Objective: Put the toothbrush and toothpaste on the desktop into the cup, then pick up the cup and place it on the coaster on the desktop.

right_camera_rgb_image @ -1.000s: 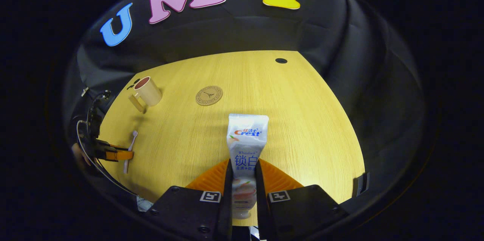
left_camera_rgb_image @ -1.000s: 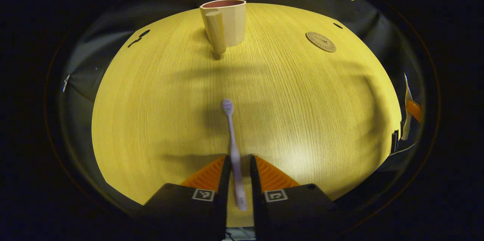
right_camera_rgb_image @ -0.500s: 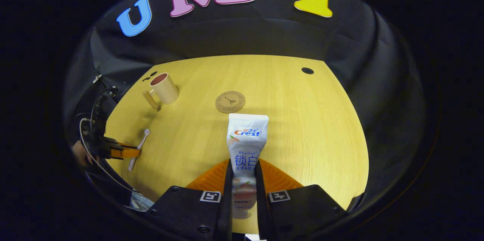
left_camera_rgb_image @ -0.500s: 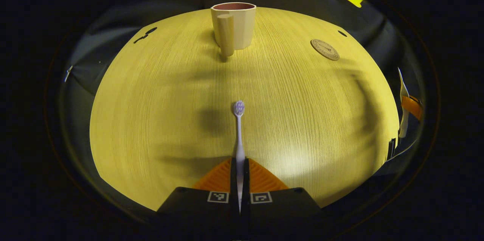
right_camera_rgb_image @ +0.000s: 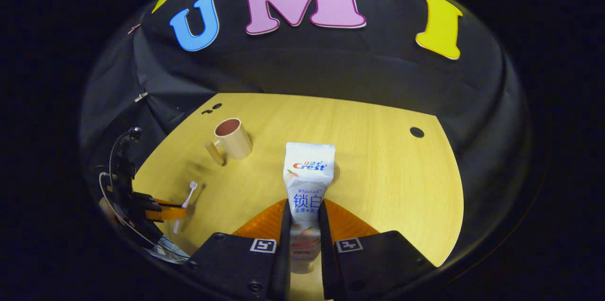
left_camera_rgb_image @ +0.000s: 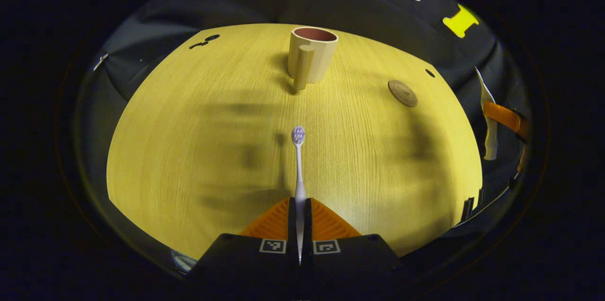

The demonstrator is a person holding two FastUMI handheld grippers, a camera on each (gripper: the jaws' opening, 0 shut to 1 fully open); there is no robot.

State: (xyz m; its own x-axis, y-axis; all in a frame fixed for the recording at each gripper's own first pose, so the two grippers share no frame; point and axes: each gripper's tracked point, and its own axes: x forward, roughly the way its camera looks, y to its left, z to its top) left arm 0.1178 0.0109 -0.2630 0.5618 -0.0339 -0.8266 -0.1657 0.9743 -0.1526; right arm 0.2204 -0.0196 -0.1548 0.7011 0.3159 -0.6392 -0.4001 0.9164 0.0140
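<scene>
My left gripper [left_camera_rgb_image: 299, 211] is now closed tight on the thin lilac plastic toothbrush [left_camera_rgb_image: 298, 159]; both orange ribbed fingers [left_camera_rgb_image: 272, 223] press its handle and the bristle head points forward. One second ago these fingers stood wider around the handle, and the brush lay slanted between them. Since then the grip has closed, the brush has come straight, and both hands have lifted, because the yellow wooden desktop [left_camera_rgb_image: 189, 150] looks farther below. My right gripper [right_camera_rgb_image: 302, 216] holds the white toothpaste tube [right_camera_rgb_image: 308, 178] as before, squeezed at its lower part, the flat end standing up.

I judge that both picking steps are done and the carrying to the beige cup with a handle [left_camera_rgb_image: 312, 60] begins. The cup stands upright ahead of the toothbrush, well apart, and nothing is inside it yet as far as I see.

The left gripper view shows the round brown cork coaster [left_camera_rgb_image: 402, 92] whole, to the right of the cup, and the other gripper at the far right edge. In the right gripper view the toothpaste covers almost all of the coaster, but I can see there the left gripper with the toothbrush above the desktop edge, which confirms the lift.
</scene>
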